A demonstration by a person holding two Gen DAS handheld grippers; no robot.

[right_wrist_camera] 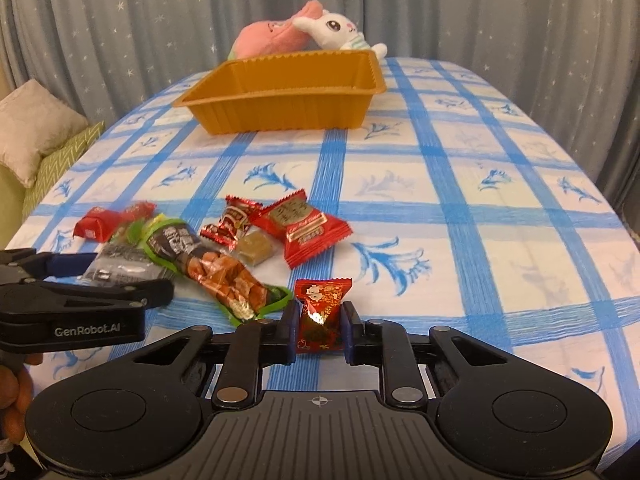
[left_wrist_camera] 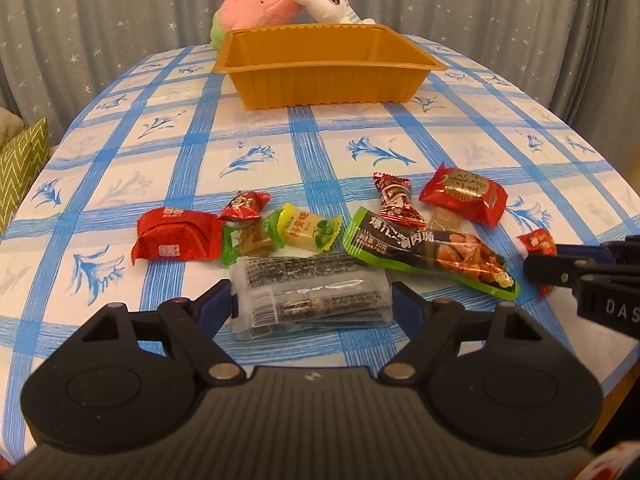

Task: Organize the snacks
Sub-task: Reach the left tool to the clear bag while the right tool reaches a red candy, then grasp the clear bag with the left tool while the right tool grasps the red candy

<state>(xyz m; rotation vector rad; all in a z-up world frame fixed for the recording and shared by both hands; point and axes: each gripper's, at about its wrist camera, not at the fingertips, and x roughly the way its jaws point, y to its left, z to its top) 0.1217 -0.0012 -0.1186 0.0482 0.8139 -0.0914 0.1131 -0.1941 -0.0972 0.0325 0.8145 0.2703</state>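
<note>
Several wrapped snacks lie in a loose row on the blue-checked tablecloth [left_wrist_camera: 320,152]. My left gripper [left_wrist_camera: 312,300] points down at a clear packet of dark seaweed sticks [left_wrist_camera: 308,280], and both blue pads touch its sides. That gripper also shows at the left edge of the right wrist view. My right gripper [right_wrist_camera: 320,330] is shut on a small red candy [right_wrist_camera: 322,312], which still rests on the cloth. A green sausage packet [left_wrist_camera: 424,252] lies between the two grippers. The orange tray [left_wrist_camera: 320,92] stands behind the snacks, with nothing visible inside.
A pink plush [left_wrist_camera: 260,8] and a white rabbit plush [left_wrist_camera: 336,2] lean behind the tray. Grey star curtains close off the back. A green patterned box [left_wrist_camera: 20,168] and a cushion [right_wrist_camera: 36,128] sit off the table's left side. Bare cloth separates the snacks from the tray.
</note>
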